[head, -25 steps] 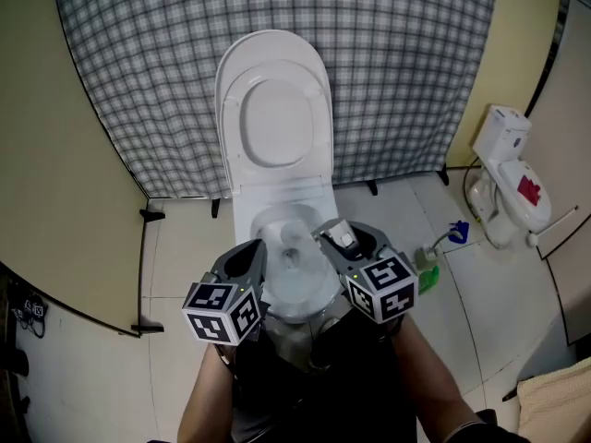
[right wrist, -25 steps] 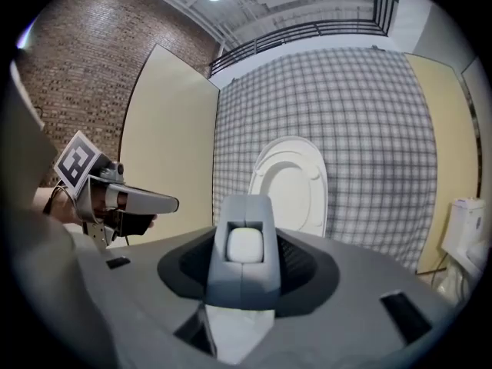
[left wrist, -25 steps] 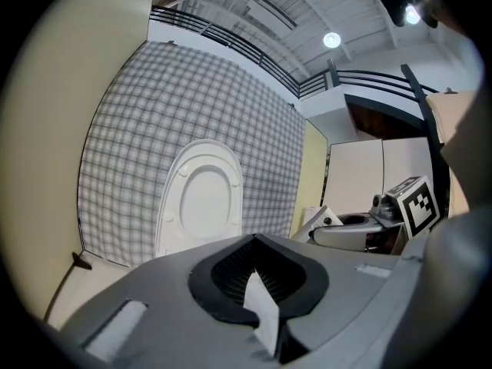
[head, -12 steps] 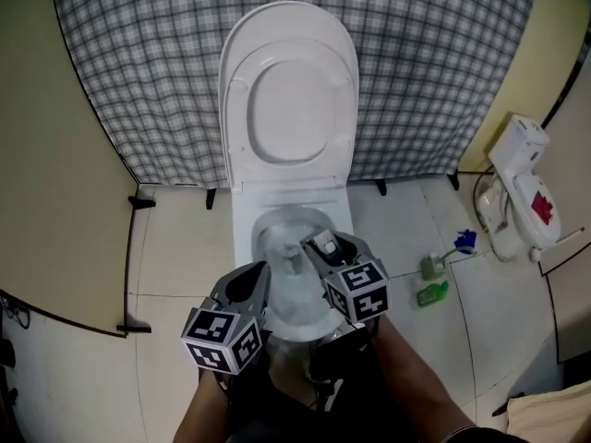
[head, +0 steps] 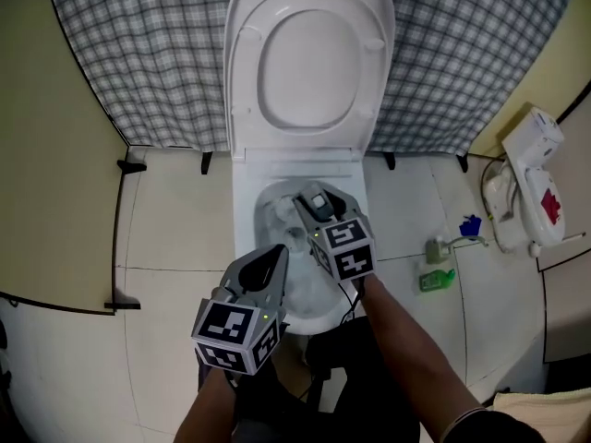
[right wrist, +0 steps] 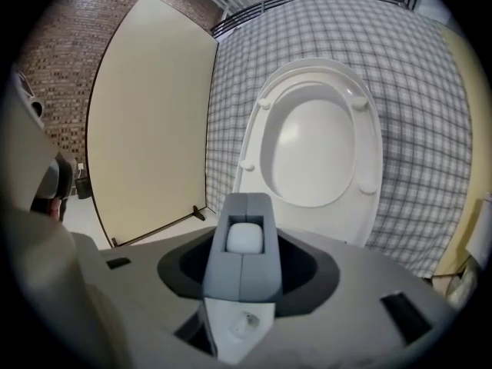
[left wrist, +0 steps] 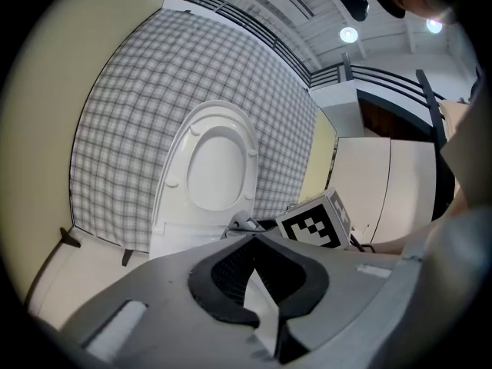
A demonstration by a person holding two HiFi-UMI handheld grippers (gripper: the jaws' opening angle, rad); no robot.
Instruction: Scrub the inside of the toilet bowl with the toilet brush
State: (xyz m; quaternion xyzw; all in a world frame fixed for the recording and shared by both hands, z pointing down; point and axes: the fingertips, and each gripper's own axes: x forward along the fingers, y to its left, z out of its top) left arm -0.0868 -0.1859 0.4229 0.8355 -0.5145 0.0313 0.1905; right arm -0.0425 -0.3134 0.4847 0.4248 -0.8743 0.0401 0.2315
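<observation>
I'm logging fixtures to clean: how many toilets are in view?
2. One toilet, lid raised, is straight ahead below the grippers; a second toilet stands at far right. Others may lie outside the frame.

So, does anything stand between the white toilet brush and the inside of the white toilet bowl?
Nothing visible does. The white lid and seat stand raised, so the white toilet bowl lies open under the right gripper, shut on the brush's white handle.

You are reaching your right gripper [head: 317, 203] forward on an outstretched right forearm [head: 406, 340], its jaws clamping the upright handle of the toilet brush [right wrist: 243, 267]. You are holding your left gripper [head: 275, 252] nearer your body, its jaws seemingly meeting at the tips with nothing between them.
</observation>
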